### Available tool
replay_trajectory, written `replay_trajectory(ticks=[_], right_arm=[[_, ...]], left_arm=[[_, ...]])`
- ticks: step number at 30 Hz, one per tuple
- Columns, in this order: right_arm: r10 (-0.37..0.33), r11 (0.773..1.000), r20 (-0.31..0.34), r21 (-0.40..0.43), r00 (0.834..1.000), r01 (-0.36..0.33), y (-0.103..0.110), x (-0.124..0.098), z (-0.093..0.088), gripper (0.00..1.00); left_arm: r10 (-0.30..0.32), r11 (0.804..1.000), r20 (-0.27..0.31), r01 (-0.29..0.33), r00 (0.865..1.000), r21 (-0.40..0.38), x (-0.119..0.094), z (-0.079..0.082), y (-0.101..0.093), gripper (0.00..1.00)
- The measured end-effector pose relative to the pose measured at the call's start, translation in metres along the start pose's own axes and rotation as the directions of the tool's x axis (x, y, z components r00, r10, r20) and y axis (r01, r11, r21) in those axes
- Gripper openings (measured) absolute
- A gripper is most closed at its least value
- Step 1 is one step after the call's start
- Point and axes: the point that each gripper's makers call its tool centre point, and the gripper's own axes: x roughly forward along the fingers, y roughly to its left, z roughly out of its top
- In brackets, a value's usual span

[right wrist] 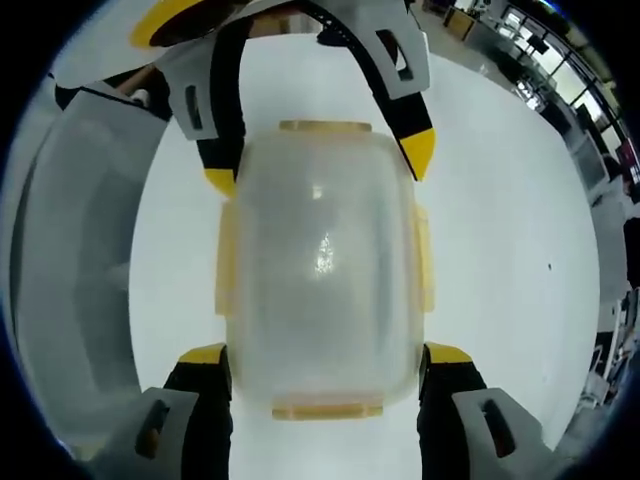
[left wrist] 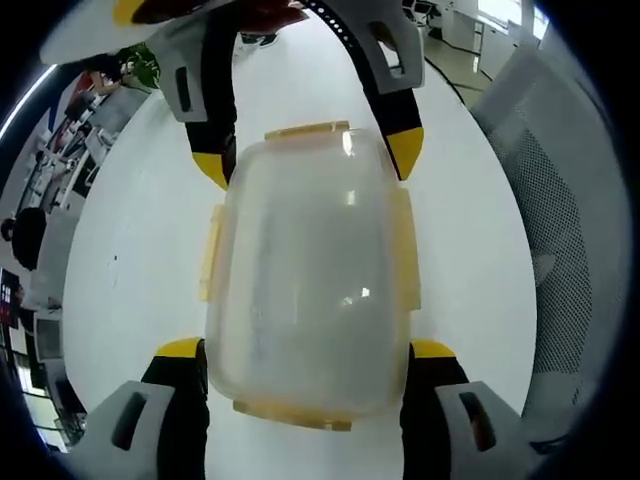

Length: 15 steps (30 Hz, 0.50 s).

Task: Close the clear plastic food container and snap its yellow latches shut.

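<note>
White counter [left wrist: 470,260] carries a clear plastic food container [left wrist: 310,270], lid already seated, lying between two facing grippers. Left gripper [left wrist: 305,352] straddles one end, jaws wide, tips just beside the walls; right gripper [right wrist: 325,355] straddles the opposite end likewise, probably to steady it for pressing. Yellow latches [left wrist: 212,255] line all four sides; whether they're snapped I cannot tell.

A big white table [left wrist: 480,250] fills the middle. A grey mesh chair [left wrist: 570,230] stands beside it. Desks [left wrist: 470,25] and bright windows [left wrist: 505,10] lie beyond the table.
</note>
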Motion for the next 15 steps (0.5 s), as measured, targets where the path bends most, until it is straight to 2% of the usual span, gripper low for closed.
replay_trajectory(ticks=[8, 15], right_arm=[[-0.003, 1.000, -0.002, 0.018, 1.000, 0.003, -0.007, -0.001, -0.001, 0.76], [-0.001, 1.000, 0.004, 0.010, 1.000, 0.000, -0.013, 0.000, -0.003, 0.76]], left_arm=[[0.013, 1.000, -0.019, -0.013, 1.000, 0.015, 0.006, 0.001, 0.010, 0.80], [0.010, 1.000, -0.008, -0.010, 1.000, 0.001, 0.008, 0.003, 0.015, 0.80]])
